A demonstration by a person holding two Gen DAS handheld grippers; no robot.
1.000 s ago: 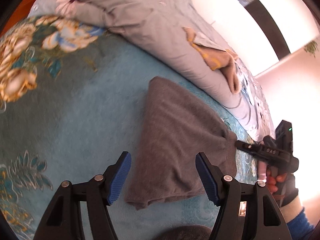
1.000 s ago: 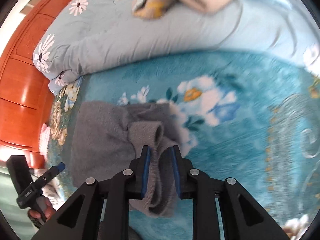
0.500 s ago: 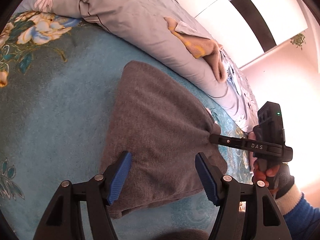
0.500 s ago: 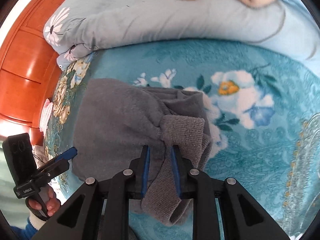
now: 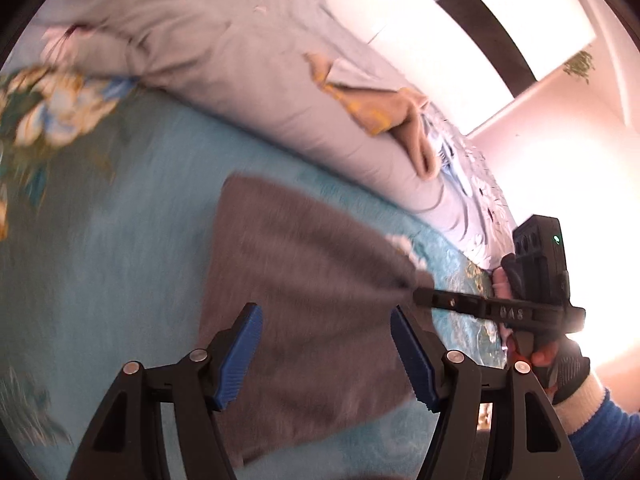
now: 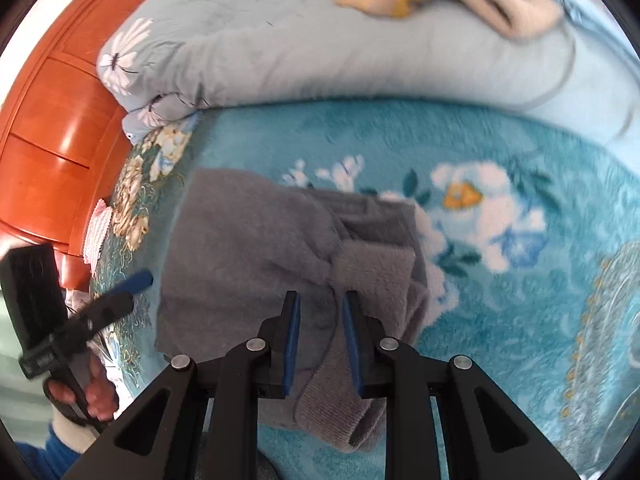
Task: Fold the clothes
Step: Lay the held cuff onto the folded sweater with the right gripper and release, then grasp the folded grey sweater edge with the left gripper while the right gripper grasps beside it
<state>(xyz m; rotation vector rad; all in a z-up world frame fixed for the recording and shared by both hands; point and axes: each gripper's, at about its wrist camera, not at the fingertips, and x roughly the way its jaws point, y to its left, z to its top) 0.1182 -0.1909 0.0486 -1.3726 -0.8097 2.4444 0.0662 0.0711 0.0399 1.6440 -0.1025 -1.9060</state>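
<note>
A grey knit garment [image 5: 312, 272] lies on the teal floral blanket [image 5: 100, 260]. My left gripper [image 5: 326, 344] hovers over its near part, open, and its blue pads do not press on the cloth. At the right of this view my right gripper [image 5: 418, 296] pinches the garment's bunched end. In the right wrist view the right gripper [image 6: 322, 320] is shut on a ribbed cuff or sleeve of the grey garment [image 6: 248, 248], which hangs down between the pads. The left gripper [image 6: 132, 286] shows at the left, beside the garment's edge, held by a gloved hand.
A rolled pale blue duvet [image 6: 320, 48] with daisy print runs along the far side of the blanket [image 6: 500, 300]. On it lies a beige and yellow garment [image 5: 384, 112]. An orange wooden headboard [image 6: 52, 120] stands at the left. A bright window [image 5: 480, 20] glares behind.
Both grippers have shifted a little and rolled. The right one keeps its hold on the cuff and the garment's end has stretched toward it. The left jaws stay equally wide.
</note>
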